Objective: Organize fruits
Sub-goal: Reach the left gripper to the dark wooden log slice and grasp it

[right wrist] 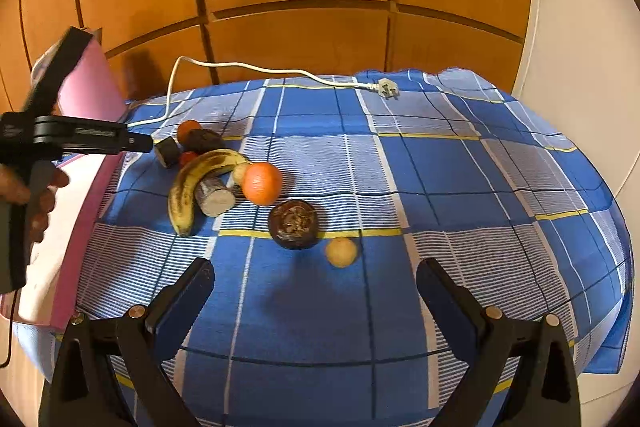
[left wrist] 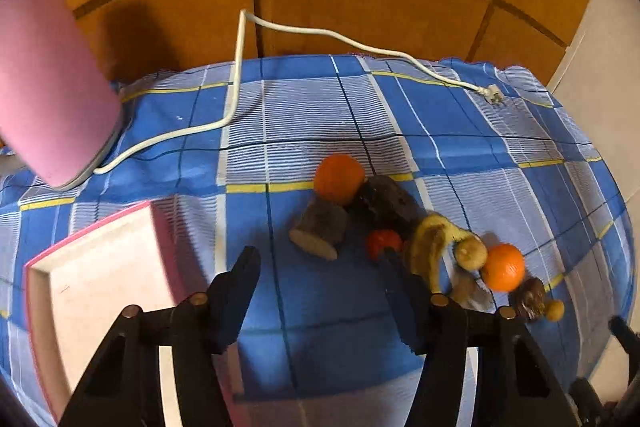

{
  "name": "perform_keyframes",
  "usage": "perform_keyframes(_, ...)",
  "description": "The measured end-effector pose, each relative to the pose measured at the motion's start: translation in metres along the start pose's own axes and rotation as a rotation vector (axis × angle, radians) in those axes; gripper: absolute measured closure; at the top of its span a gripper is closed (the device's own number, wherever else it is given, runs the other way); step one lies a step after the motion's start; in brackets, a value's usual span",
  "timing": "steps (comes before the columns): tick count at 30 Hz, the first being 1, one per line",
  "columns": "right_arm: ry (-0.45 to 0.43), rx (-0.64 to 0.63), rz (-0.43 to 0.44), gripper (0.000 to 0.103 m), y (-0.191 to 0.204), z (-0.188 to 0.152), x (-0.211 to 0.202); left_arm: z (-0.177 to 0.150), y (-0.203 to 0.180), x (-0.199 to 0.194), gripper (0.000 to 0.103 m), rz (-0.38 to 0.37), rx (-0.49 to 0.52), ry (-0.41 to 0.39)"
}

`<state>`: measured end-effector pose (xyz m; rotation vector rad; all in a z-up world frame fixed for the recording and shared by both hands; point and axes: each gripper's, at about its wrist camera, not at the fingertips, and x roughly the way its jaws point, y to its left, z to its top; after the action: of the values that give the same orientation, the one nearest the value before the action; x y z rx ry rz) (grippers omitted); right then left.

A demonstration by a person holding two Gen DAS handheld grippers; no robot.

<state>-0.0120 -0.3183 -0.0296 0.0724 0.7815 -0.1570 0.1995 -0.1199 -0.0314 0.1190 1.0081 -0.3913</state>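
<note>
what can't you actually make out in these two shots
- Small red fruit: left wrist view, partly behind a finger of the left gripper; right wrist view, mostly behind the spotted yellow banana.
- Pink-edged white tray: cut off by the frame edge in both views, contents unseen.
- Dark lumpy item: too blurred to identify.

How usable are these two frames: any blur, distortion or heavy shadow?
Left wrist view: motion-smeared, the banana and pink box soft-edged; fisheye bends the checked cloth. Right wrist view: sharper, same bending, dark vignette in the corners, a soft shadow on the cloth ahead of the right gripper.
</note>
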Motion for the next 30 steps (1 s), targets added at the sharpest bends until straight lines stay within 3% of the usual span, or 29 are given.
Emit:
perform_keyframes(4, 0.016, 0.010, -0.008, 0.000, -0.006, 0.000, 0.004, 0.009, 0.004, 0.023, 0.043, -0.007, -0.006, 0.024)
perform_keyframes(6, 0.025, 0.013, -0.010, 0.000, -0.007, 0.001, 0.006, 0.011, 0.009, 0.035, 0.053, -0.013, -0.022, 0.044)
perform_keyframes(7, 0.029, 0.012, -0.011, 0.001, -0.008, 0.001, 0.007, 0.011, 0.012, 0.040, 0.062, -0.053, -0.041, 0.057)
perform_keyframes(8, 0.030, 0.010, -0.012, 0.001, -0.008, 0.001, 0.008, 0.010, 0.015, 0.041, 0.062, -0.084, -0.063, 0.059)
perform_keyframes(12, 0.044, 0.011, -0.002, 0.004, -0.007, 0.000, 0.011, -0.001, 0.013, 0.027, 0.063, -0.103, -0.063, 0.027)
perform_keyframes(15, 0.060, 0.017, 0.016, 0.014, -0.007, 0.001, 0.014, -0.016, 0.006, 0.002, 0.063, -0.100, -0.026, -0.012)
perform_keyframes(18, 0.068, 0.014, 0.037, 0.015, -0.005, 0.003, 0.015, -0.034, 0.003, -0.026, 0.063, -0.107, -0.015, -0.058)
perform_keyframes(23, 0.067, -0.016, 0.083, 0.033, 0.005, 0.008, 0.013, -0.074, 0.000, -0.070, 0.063, -0.117, -0.019, -0.112)
perform_keyframes(27, 0.077, -0.039, 0.135, 0.062, 0.014, 0.021, 0.016, -0.105, 0.000, -0.095, 0.063, -0.102, -0.034, -0.150)
perform_keyframes(30, 0.082, -0.064, 0.197, 0.067, 0.025, 0.038, 0.018, -0.125, 0.008, -0.108, 0.063, -0.104, -0.084, -0.159)
